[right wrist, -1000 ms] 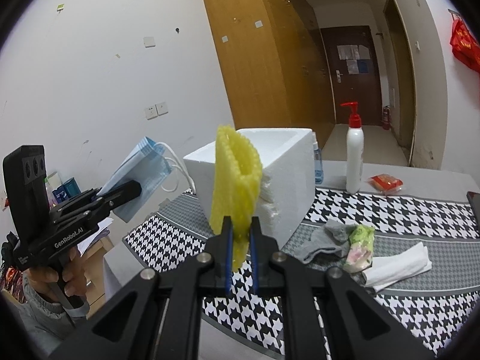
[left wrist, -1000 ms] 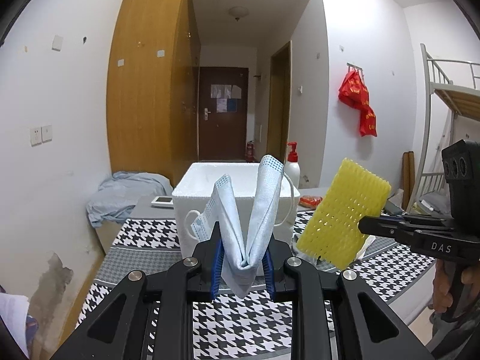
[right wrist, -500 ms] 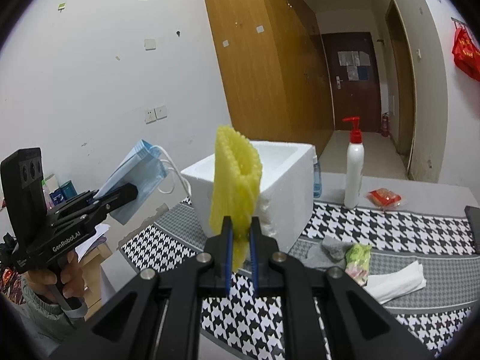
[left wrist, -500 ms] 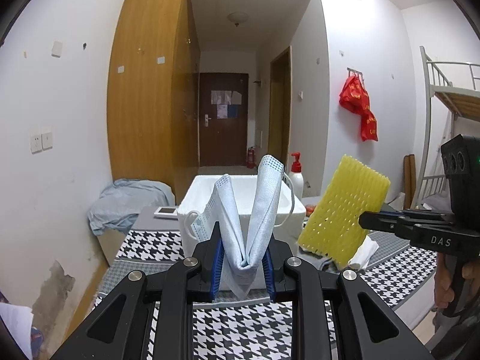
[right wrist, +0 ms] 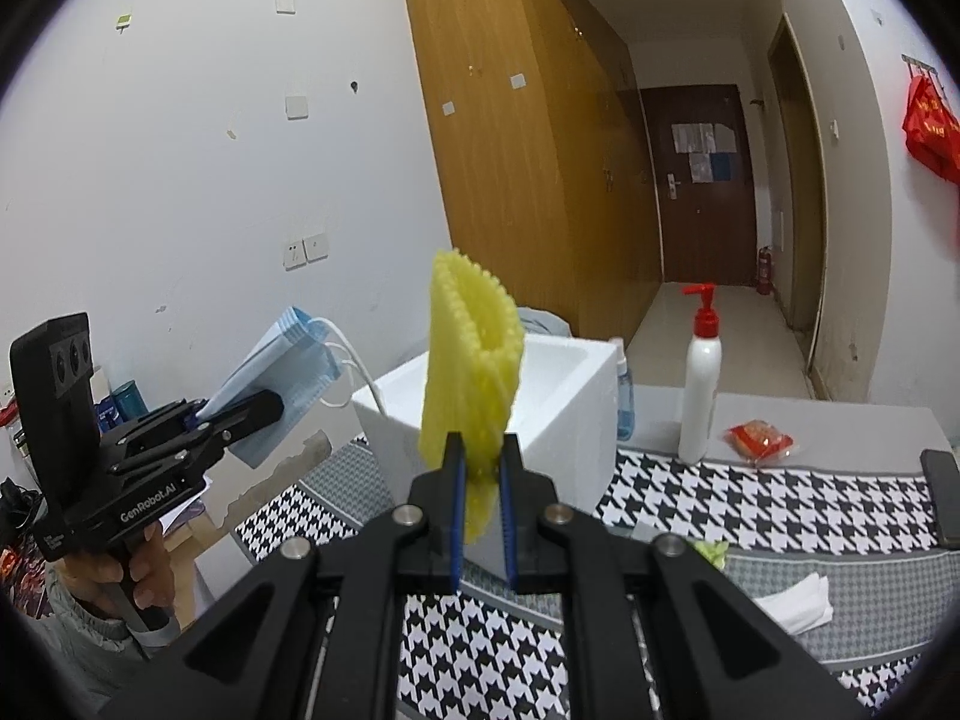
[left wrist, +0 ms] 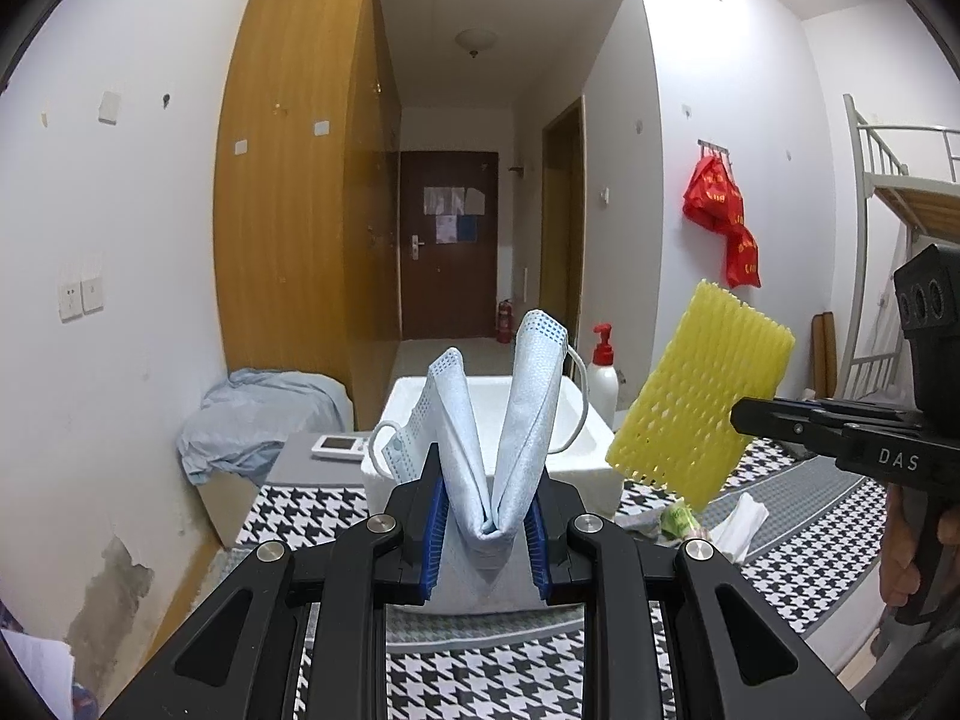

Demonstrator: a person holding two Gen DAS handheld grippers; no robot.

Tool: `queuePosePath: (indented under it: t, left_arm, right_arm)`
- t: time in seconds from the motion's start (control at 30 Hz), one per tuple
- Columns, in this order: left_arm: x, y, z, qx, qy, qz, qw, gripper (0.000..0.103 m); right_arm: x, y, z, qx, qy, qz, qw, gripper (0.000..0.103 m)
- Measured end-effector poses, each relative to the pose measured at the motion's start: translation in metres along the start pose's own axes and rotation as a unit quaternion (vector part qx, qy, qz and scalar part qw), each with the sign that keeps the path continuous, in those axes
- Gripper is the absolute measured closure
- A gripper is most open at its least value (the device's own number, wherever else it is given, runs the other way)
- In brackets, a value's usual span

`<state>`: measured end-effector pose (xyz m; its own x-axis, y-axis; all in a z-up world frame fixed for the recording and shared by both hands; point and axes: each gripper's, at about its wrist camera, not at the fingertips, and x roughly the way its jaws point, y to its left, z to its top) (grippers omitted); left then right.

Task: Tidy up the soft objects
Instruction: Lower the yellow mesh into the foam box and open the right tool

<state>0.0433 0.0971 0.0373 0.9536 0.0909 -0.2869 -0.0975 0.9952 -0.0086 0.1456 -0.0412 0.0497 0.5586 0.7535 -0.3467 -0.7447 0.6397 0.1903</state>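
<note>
My left gripper [left wrist: 487, 516] is shut on a folded light-blue face mask [left wrist: 504, 420], held up in the air in front of the white foam box [left wrist: 591, 450]. In the right wrist view the mask [right wrist: 282, 360] sticks out of the left gripper [right wrist: 240, 411] at the left. My right gripper [right wrist: 480, 480] is shut on a yellow foam net sleeve [right wrist: 471, 372], held above the near corner of the foam box [right wrist: 564, 384]. In the left wrist view the sleeve [left wrist: 696, 402] hangs from the right gripper [left wrist: 741, 417], right of the box.
The box stands on a houndstooth tablecloth [right wrist: 750, 498]. A white pump bottle with red cap [right wrist: 699, 384], a red packet [right wrist: 759, 441], a white tissue [right wrist: 795, 597] and a green scrap [right wrist: 711, 552] lie right of it. A remote [left wrist: 341, 445] lies left of the box.
Both grippers have risen with their loads; the table and box sit lower in both views. The inside of the box now shows more.
</note>
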Motion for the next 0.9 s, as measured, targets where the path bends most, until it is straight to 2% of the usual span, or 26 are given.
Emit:
queuePosePath:
  t: [0.37, 0.9]
  left_arm:
    - [0.006, 0.002, 0.011, 0.011, -0.006, 0.003, 0.9999, 0.079]
    - [0.031, 0.005, 0.020, 0.003, 0.010, 0.006, 0.9999, 0.079]
  right_arm:
    - [0.011, -0.007, 0.016, 0.003, -0.003, -0.009, 1.000, 0.090]
    - [0.035, -0.012, 0.029, 0.009, 0.003, 0.000, 1.000, 0.090]
